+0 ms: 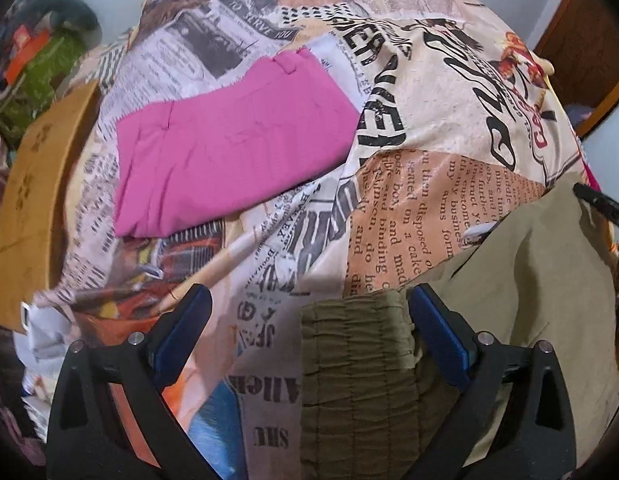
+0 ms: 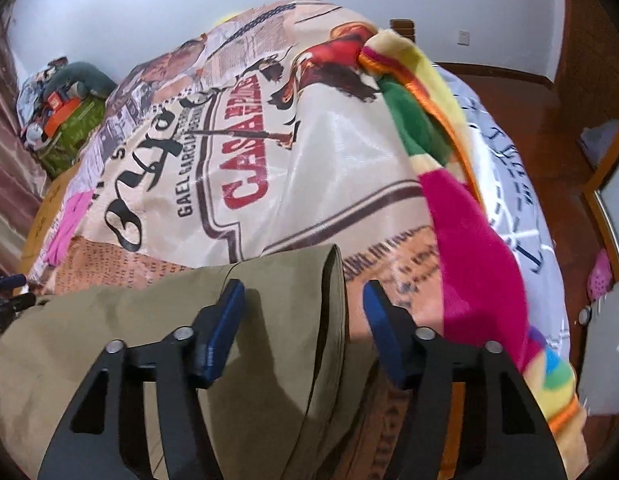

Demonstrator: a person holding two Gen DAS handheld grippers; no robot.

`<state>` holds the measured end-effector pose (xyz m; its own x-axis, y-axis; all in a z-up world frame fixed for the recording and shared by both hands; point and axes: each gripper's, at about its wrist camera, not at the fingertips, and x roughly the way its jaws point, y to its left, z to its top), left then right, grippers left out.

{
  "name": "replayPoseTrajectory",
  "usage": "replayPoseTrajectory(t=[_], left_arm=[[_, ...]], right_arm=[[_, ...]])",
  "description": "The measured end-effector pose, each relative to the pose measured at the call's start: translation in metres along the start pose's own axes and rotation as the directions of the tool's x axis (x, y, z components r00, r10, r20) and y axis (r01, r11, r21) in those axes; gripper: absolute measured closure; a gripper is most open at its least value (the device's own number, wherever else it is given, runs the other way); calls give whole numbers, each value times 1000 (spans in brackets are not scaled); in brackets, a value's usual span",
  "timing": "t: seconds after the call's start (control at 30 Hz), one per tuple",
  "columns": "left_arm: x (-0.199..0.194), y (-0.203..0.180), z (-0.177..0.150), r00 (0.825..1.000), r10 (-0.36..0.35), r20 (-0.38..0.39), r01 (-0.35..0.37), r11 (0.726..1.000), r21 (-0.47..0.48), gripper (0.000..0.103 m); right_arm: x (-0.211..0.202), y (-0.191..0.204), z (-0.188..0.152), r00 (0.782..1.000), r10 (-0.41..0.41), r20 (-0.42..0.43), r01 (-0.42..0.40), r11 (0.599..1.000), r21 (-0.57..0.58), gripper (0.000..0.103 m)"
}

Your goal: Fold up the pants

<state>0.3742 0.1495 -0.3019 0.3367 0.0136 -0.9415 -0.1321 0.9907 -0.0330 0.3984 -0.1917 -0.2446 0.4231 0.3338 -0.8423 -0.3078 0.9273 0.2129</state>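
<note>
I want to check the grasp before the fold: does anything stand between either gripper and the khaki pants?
Nothing visible does. The left gripper, open, has the elastic waistband of the khaki pants directly between its fingers. The right gripper, open, straddles the pants' other edge. The folded pink pants lie farther off on the bedspread.

I see my left gripper (image 1: 307,300) and right gripper (image 2: 303,292) built alike: matte black angular arms with triangular cut-outs, round silver screws at the joints, and flat blue pads (image 2: 225,332) lining each finger.
</note>
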Motion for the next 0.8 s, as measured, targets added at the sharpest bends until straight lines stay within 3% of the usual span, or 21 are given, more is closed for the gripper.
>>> replayPoseTrajectory(t=[0.1, 0.17, 0.2, 0.57, 0.8], left_arm=[[3, 6, -2, 1000, -28, 6, 28, 999, -39, 1], [2, 8, -3, 999, -24, 25, 25, 999, -48, 1], [0, 9, -4, 999, -11, 40, 13, 999, -53, 2], [-3, 7, -7, 991, 87, 100, -80, 994, -69, 4], [-13, 12, -5, 992, 97, 83, -88, 991, -102, 5]], right_arm=[[5, 3, 2, 1000, -21, 7, 21, 999, -31, 64], [8, 3, 3, 998, -63, 13, 63, 997, -47, 87], [8, 3, 2, 997, -73, 19, 74, 996, -55, 91], [12, 13, 1, 975, -211, 73, 219, 967, -133, 96], [-2, 12, 12, 979, -202, 20, 203, 974, -97, 96]])
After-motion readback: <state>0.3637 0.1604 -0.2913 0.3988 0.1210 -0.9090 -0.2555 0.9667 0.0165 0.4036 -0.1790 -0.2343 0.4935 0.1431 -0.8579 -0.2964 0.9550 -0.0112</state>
